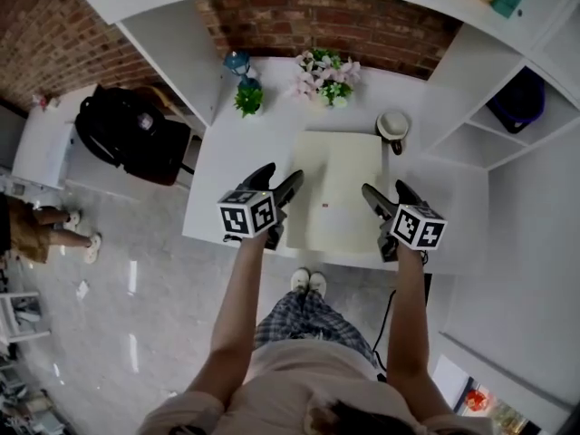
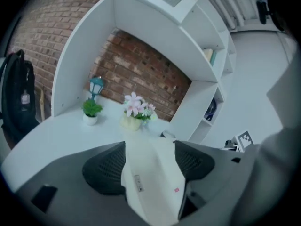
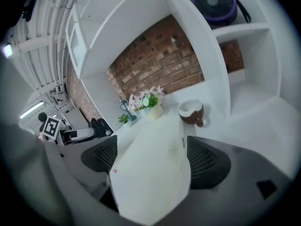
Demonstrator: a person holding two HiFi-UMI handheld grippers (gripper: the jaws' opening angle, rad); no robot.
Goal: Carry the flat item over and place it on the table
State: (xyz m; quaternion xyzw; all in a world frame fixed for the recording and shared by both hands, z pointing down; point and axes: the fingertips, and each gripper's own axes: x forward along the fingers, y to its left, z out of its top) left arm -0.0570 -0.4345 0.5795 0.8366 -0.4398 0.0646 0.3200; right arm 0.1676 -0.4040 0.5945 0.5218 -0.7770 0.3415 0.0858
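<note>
**Two pairs of fingers spread, flat item lying on the bench**

I am holding the left gripper and the right gripper at the near end of the flat item. Both pairs of fingers are standing wide apart. As far as I am reading it, the pads are flanking the cream surface, not pinching it.

The flat item is lying on the white bench, its near edge sitting right at the bench's front and its far end reaching toward the mug. So I am judging the carry finished and the set-down at its release. The next move is calling for me to draw both grippers back and clear without snagging a corner, since the flat item is looking light enough to slide off the front.

The mug is showing a pale inside, and I cannot tell whether anything is in it. One pot is holding pink and white flowers, and a smaller white pot is holding a green plant. The shelf compartment at my right is housing a dark fan.
</note>
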